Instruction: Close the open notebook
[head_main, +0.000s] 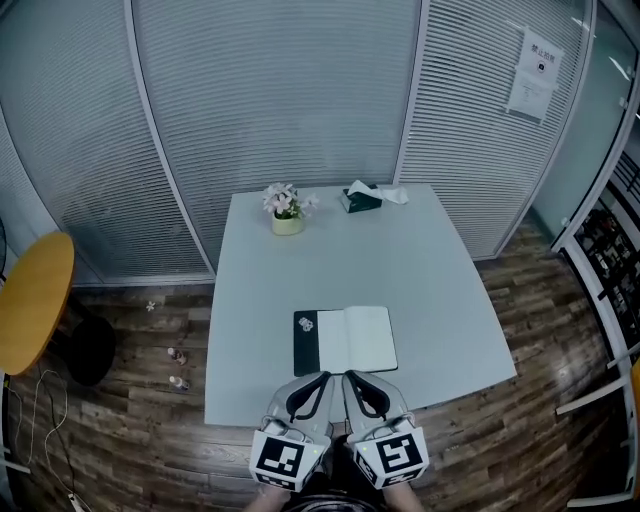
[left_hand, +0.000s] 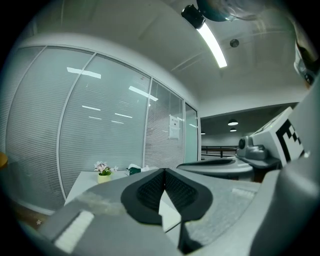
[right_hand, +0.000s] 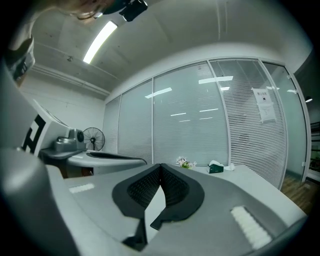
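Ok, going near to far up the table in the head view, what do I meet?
First the left gripper and right gripper side by side, then the open notebook, the flower pot, the tissue box.

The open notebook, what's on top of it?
The open notebook shows bare pale pages and a small white mark on its dark left flap. Nothing covers it; whether that mark is a sticker or print I cannot tell.

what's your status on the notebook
Left gripper and right gripper shut, empty, at near table edge. Notebook open flat just ahead. Flower pot, tissue box far off.
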